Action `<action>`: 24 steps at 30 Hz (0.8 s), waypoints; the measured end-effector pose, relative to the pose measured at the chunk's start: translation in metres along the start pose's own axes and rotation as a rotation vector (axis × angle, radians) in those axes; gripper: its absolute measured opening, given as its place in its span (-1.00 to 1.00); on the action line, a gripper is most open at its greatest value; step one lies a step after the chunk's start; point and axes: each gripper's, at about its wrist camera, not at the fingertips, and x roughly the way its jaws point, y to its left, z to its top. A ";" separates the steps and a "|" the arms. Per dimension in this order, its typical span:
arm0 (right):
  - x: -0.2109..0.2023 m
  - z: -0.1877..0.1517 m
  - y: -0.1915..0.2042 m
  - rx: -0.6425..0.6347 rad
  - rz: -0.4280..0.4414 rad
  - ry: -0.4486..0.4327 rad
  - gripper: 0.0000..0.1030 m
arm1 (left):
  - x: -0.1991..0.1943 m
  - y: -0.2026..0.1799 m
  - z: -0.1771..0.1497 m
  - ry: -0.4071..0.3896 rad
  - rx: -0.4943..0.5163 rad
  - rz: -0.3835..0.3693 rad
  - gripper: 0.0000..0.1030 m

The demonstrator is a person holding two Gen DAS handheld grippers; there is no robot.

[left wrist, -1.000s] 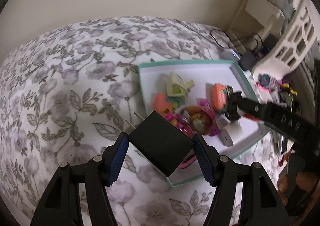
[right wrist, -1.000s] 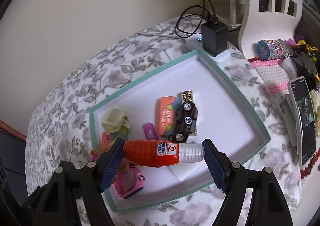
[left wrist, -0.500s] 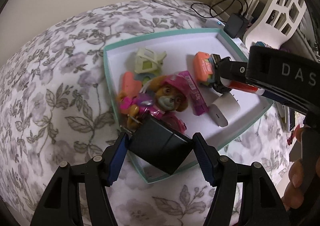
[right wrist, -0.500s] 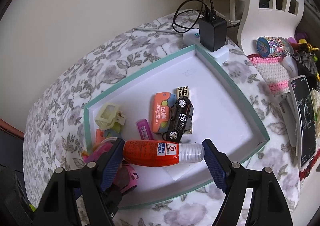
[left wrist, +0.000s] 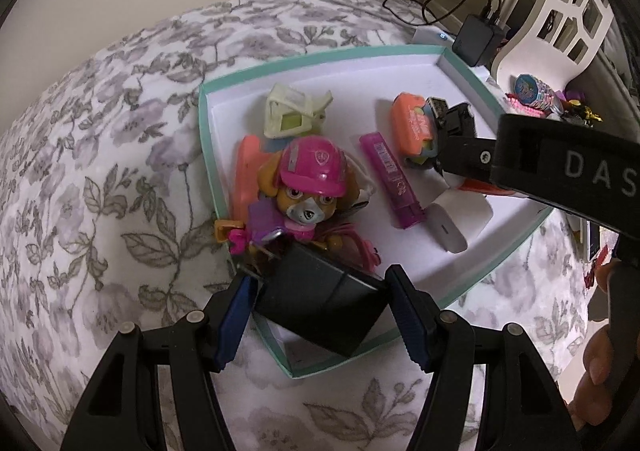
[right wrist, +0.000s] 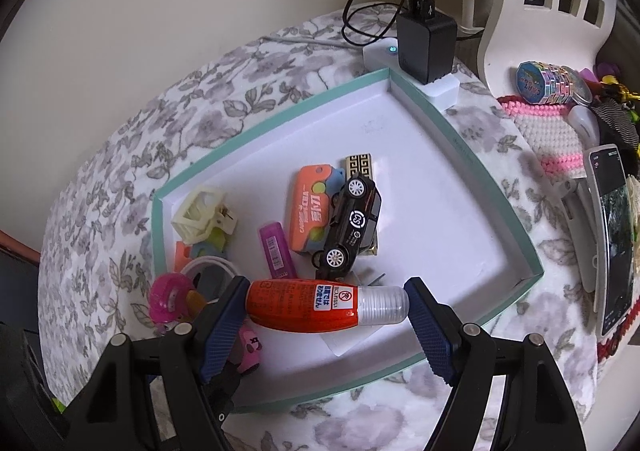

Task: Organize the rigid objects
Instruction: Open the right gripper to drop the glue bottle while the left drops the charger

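Holding a black plug adapter (left wrist: pixel 320 307) between its blue pads, left claw (left wrist: pixel 320 315) hangs low in the frame over the near corner of the teal-rimmed tray (left wrist: pixel 208 155), just below the pink-helmeted pup figure (left wrist: pixel 308 187). Clamped crosswise, with the adapter's metal prongs pointing toward the upper left of the picture, close against the figure's feet; body tilted, broad face turned up toward the camera. Gripping an orange bottle (right wrist: pixel 304 307) by its two ends, right claw (right wrist: pixel 326 311) sits at the lower middle of its own view, above the tray's near edge. Long axis of the bottle lying left to right across the frame, clear ribbed cap (right wrist: pixel 384 305) pointing right, orange base to the left, so the axis runs along the line between the fingers, not across it. Directly beyond the bottle: a black toy car (right wrist: pixel 352 223) on its side, an orange card-shaped case (right wrist: pixel 312 211), a purple tube (right wrist: pixel 276 251), a pale clip (right wrist: pixel 200 219). Judging by the views, both loads already over the tray floor, so likely only a short drop and release left for each; bare white floor lies toward the upper right of the tray, away from the crowded left corner. Outside the tray at right, a phone (right wrist: pixel 612 235) on the floral cloth.
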 end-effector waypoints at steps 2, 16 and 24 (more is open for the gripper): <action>0.003 -0.001 0.001 -0.005 -0.006 0.010 0.57 | 0.003 -0.001 -0.001 0.009 -0.003 0.002 0.31; 0.015 -0.003 0.002 -0.029 -0.037 0.043 0.58 | 0.010 -0.003 -0.001 0.026 0.006 0.009 0.31; 0.013 -0.002 0.000 -0.021 -0.048 0.029 0.62 | 0.003 0.000 0.004 0.009 -0.022 -0.021 0.43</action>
